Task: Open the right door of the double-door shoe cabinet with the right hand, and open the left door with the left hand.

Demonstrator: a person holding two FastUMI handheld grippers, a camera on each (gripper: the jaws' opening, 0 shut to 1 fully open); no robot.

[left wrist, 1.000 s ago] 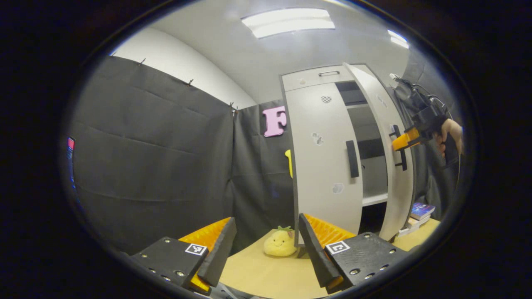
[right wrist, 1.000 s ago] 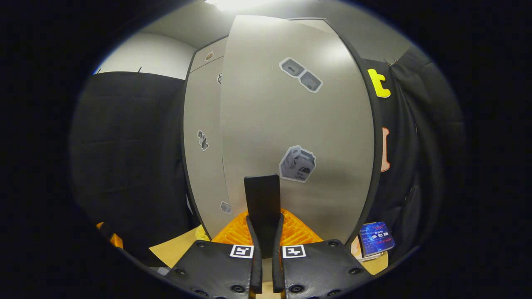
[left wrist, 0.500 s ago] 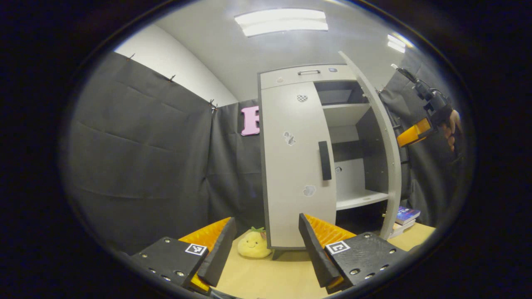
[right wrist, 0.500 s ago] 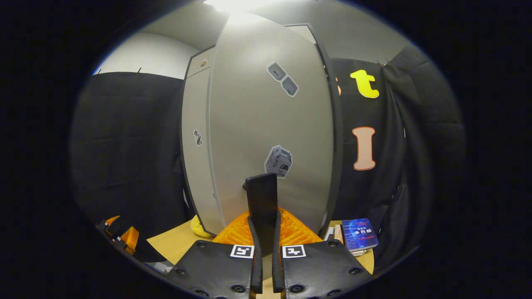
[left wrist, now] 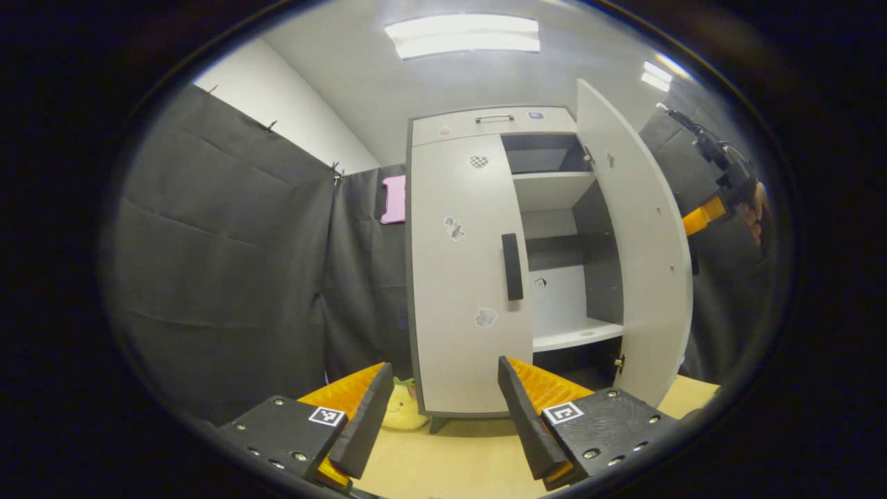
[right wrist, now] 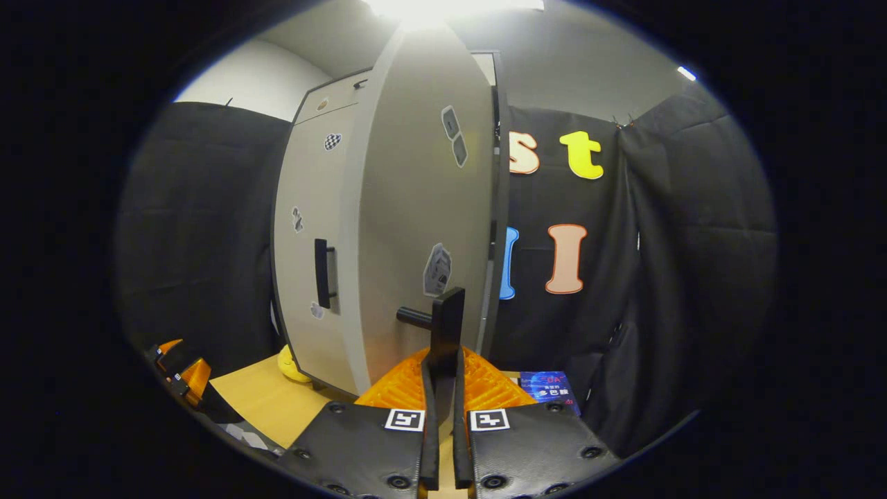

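Left door (left wrist: 461,277): shut, flush with the front of the shoe cabinet (left wrist: 492,125). Its handle (left wrist: 512,266), a dark bar with its long axis upright, sits at mid-height on the edge nearest the cabinet's centre line.

Right door (left wrist: 634,242): swung wide off the cabinet, shelves exposed behind it. Its handle (right wrist: 443,326), likewise upright, is clamped between the closed fingers of the right gripper (right wrist: 443,416).

Left gripper (left wrist: 443,416): fingers spread wide, holding nothing, well apart from the cabinet. The left door's handle lies ahead of it, above and a little to the right of the gap between the fingers. By judgement, this gripper is the nearer free tool for that handle; the upright bar should pass between the fingers if they approach level from either side.

Tabletop (left wrist: 443,464): carries the cabinet. A yellow plush toy (left wrist: 404,410) sits at the cabinet's lower left corner.
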